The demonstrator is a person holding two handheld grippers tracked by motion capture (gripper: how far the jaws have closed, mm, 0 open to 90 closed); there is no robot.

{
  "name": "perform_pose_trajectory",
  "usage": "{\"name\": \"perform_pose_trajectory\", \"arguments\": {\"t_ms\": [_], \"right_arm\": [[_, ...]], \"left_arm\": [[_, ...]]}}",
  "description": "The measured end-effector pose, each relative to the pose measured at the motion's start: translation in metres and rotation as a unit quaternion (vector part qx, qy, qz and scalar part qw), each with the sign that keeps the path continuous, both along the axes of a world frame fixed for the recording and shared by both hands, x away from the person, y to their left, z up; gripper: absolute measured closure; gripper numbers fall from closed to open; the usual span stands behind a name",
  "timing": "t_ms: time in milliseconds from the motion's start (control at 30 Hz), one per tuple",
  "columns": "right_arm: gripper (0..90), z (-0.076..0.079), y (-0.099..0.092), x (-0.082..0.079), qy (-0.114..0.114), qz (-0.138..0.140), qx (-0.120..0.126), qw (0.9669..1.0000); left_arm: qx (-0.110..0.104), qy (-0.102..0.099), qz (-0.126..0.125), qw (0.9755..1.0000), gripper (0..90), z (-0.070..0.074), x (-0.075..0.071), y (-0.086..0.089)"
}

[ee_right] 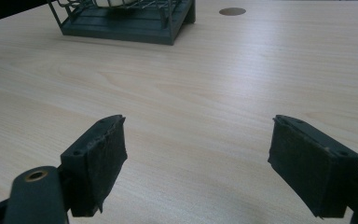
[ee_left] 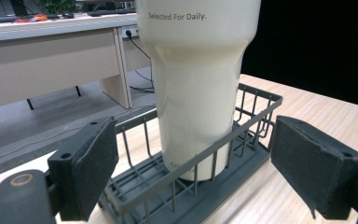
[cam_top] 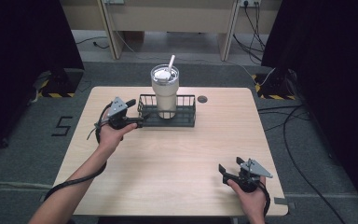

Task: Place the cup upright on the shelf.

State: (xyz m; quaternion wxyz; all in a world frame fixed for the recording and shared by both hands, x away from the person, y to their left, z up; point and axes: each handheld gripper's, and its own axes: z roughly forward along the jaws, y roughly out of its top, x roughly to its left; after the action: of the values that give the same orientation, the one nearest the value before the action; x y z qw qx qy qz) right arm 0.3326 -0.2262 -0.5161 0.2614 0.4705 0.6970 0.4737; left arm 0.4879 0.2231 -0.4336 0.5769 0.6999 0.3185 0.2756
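Note:
A tall cream tumbler [cam_top: 164, 93] with a lid and a white straw stands upright in a dark wire basket [cam_top: 185, 117] at the back middle of the wooden table [cam_top: 177, 158]. My left gripper [cam_top: 135, 113] is open at the basket's left end. In the left gripper view its jaws are spread wide before the basket [ee_left: 254, 119] and the tumbler [ee_left: 198, 79], holding nothing. My right gripper [cam_top: 230, 166] is open low over the table's front right. Between its pads [ee_right: 100, 161] there is only bare wood.
A round cable hole [cam_top: 202, 99] sits in the table just right of the basket, also seen as a hole [ee_right: 232, 11] in the right gripper view. Desks, cables and black curtains lie beyond the table. Grey carpet surrounds it.

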Motion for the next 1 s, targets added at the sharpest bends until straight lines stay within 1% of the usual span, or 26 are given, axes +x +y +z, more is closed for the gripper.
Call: {"name": "perform_pose_trajectory", "arguments": {"t_ms": [100,133,200,233,300,333,367,433,467,533,633,667,700,733,800,933,967,1000], "right_arm": [[19.1,0.0,0.0,0.0,0.0,0.0,0.0,1.0],[19.1,0.0,0.0,0.0,0.0,-0.001,0.0,1.0],[19.2,0.0,0.0,0.0,0.0,-0.001,0.0,1.0],[19.2,0.0,0.0,0.0,0.0,-0.001,0.0,1.0],[19.1,0.0,0.0,0.0,0.0,-0.001,0.0,1.0],[19.2,0.0,0.0,0.0,0.001,-0.002,0.001,1.0],[19.2,0.0,0.0,0.0,0.001,-0.002,0.001,1.0],[19.2,0.0,0.0,0.0,0.001,-0.002,0.001,1.0],[19.2,0.0,0.0,0.0,0.0,-0.002,0.001,1.0],[19.2,0.0,0.0,0.0,0.001,-0.002,0.001,1.0],[19.2,0.0,0.0,0.0,0.001,-0.002,-0.001,1.0],[19.2,0.0,0.0,0.0,0.001,-0.002,-0.001,1.0],[19.2,0.0,0.0,0.0,0.001,-0.002,-0.001,1.0],[19.2,0.0,0.0,0.0,0.001,-0.002,-0.001,1.0],[19.2,0.0,0.0,0.0,0.001,-0.002,-0.001,1.0],[19.2,0.0,0.0,0.0,0.001,-0.002,-0.001,1.0],[19.2,0.0,0.0,0.0,0.001,-0.002,-0.001,1.0],[19.2,0.0,0.0,0.0,0.001,-0.002,-0.001,1.0]], "left_arm": [[-0.001,-0.001,0.001,1.0,14.3,0.0,-0.004,0.004],[-0.002,-0.004,0.0,1.0,14.4,0.001,-0.008,0.008],[-0.002,-0.005,0.001,1.0,14.4,0.001,-0.01,0.01],[-0.003,-0.006,0.001,1.0,14.4,0.001,-0.015,0.015],[-0.003,-0.006,0.001,1.0,14.4,0.001,-0.018,0.017],[-0.005,-0.007,0.003,1.0,14.4,0.0,-0.023,0.022],[-0.005,-0.007,0.003,1.0,14.4,0.0,-0.023,0.022],[-0.006,-0.007,0.005,0.9999,14.4,-0.002,-0.029,0.027],[-0.005,-0.009,0.006,0.9999,14.4,-0.004,-0.035,0.032],[-0.002,-0.009,0.005,0.9999,14.4,-0.004,-0.038,0.035],[-0.005,-0.008,0.012,0.9999,14.4,-0.007,-0.048,0.045],[-0.005,-0.008,0.012,0.9999,14.4,-0.007,-0.048,0.045],[-0.007,-0.01,0.014,0.9998,14.4,-0.009,-0.053,0.049],[-0.007,-0.01,0.014,0.9998,14.4,-0.009,-0.053,0.049],[-0.01,-0.01,0.013,0.9998,14.4,-0.012,-0.058,0.053],[-0.004,-0.013,0.016,0.9998,14.4,-0.017,-0.07,0.062],[-0.006,-0.01,0.019,0.9998,14.5,-0.02,-0.076,0.067],[-0.006,-0.01,0.019,0.9998,14.5,-0.02,-0.076,0.067]]}}
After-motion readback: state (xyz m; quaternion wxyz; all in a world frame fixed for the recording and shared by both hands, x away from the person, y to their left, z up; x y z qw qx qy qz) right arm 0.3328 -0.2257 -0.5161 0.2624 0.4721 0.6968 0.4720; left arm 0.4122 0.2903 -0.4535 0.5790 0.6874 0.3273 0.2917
